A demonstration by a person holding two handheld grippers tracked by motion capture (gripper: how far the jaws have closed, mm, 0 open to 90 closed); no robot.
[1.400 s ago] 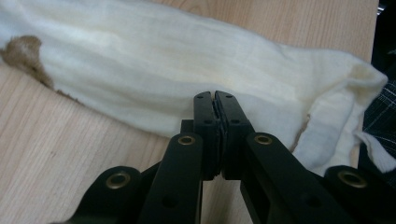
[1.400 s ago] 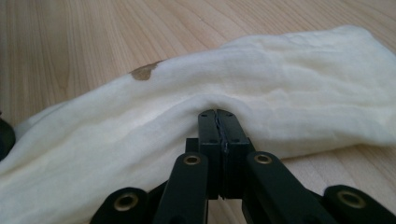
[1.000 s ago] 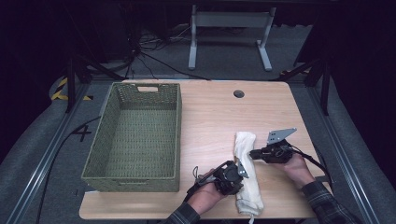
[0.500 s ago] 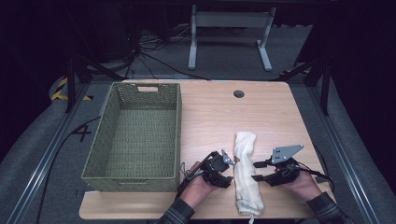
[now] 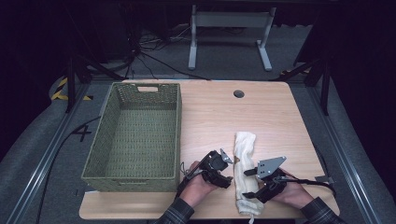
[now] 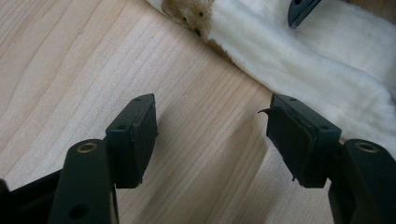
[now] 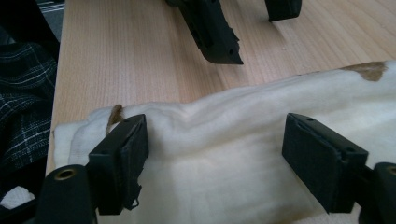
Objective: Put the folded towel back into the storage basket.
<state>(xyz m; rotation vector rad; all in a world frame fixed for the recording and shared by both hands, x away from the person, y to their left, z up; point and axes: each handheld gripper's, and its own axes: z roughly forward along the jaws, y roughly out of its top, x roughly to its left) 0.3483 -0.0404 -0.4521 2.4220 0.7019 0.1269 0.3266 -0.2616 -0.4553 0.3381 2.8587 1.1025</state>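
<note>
Far left, a painted "4" marks the grey floor beside the woven green basket, rectangular and deep. On the pale wood-grain table, the left tool hovers released, jaws spread over bare wood, just beside the towel. That towel, a fluffy cream roll with a brown patch, lies lengthwise near the front edge. The right tool sits right at its near end, jaws wide, fleece between them, not gripping.

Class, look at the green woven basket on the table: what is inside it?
Nothing shows inside the green woven basket: its woven floor lies bare. The strip just behind its near wall is hidden. The cream blanket lies outside, on the table.
</note>
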